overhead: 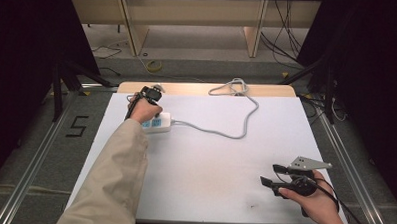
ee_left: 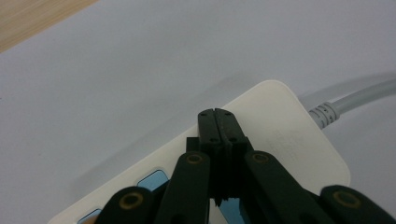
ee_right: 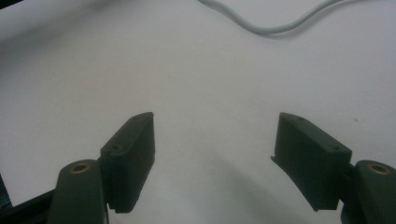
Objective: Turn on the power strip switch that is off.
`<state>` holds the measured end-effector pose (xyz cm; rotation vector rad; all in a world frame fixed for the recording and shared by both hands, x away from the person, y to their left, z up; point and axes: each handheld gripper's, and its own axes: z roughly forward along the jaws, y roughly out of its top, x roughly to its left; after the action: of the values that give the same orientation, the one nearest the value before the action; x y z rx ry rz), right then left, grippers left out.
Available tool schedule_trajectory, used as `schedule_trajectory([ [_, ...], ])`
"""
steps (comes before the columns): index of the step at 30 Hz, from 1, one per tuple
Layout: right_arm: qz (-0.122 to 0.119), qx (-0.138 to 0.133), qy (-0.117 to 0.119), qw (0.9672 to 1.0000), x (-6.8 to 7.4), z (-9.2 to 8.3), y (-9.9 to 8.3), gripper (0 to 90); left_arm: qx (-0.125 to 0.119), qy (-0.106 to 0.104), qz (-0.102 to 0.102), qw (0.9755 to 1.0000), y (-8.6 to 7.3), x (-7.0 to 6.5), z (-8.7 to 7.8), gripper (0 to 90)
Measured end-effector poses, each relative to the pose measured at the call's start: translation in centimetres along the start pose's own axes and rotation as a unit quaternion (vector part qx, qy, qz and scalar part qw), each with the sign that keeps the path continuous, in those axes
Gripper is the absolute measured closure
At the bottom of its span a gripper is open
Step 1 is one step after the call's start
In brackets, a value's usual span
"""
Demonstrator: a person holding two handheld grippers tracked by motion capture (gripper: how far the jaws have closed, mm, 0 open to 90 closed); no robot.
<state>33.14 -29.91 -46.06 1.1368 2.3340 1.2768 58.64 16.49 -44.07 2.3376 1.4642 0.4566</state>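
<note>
One power strip (overhead: 157, 122) on the bench (overhead: 209, 167), far-left, one grey cord (overhead: 236, 118) looping off toward the back edge. Left tongs (ee_left: 217, 126) pressed together, tips down on the strip's white top; up close, blue switches (ee_left: 152, 179) peek beside them. Right tongs (overhead: 272, 175) spread wide, nothing between, hovering over bare white surface near the front-right edge.

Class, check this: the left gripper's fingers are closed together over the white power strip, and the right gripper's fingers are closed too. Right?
Not quite. The right gripper has its fingers spread wide apart, as the right gripper view shows. The left gripper is indeed closed over the power strip.
</note>
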Motion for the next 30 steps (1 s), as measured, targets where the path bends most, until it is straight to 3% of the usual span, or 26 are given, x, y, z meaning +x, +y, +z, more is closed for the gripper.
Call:
schedule_trajectory([
  [6, -0.001, 0.0, 0.0, 1.0, 0.0, 0.1, 0.0, 29.5, -0.006, -0.006, -0.014, 0.9999, -0.2, 0.1, 0.0, 89.9],
  [16, 0.001, 0.0, -0.001, 1.0, 0.0, 0.0, 0.0, 29.5, -0.011, -0.006, -0.01, 0.9999, -0.5, 0.1, -0.3, 89.8],
  [19, 0.002, 0.0, -0.002, 1.0, 0.0, 0.0, 0.0, 29.5, -0.017, -0.011, -0.018, 0.9996, -0.8, 0.5, -0.4, 89.7],
  [24, 0.002, 0.0, -0.001, 1.0, 0.0, 0.1, 0.0, 29.5, -0.047, -0.019, -0.029, 0.9983, -1.1, 0.9, -1.4, 89.2],
  [25, 0.003, 0.001, -0.001, 1.0, 0.0, 0.1, 0.0, 29.5, -0.05, -0.018, -0.028, 0.9982, -1.1, 1.0, -1.6, 83.4],
  [30, 0.002, 0.0, -0.001, 1.0, 0.1, 0.1, 0.1, 29.5, -0.065, -0.023, -0.029, 0.9972, -1.5, 1.0, -2.4, 81.2],
])
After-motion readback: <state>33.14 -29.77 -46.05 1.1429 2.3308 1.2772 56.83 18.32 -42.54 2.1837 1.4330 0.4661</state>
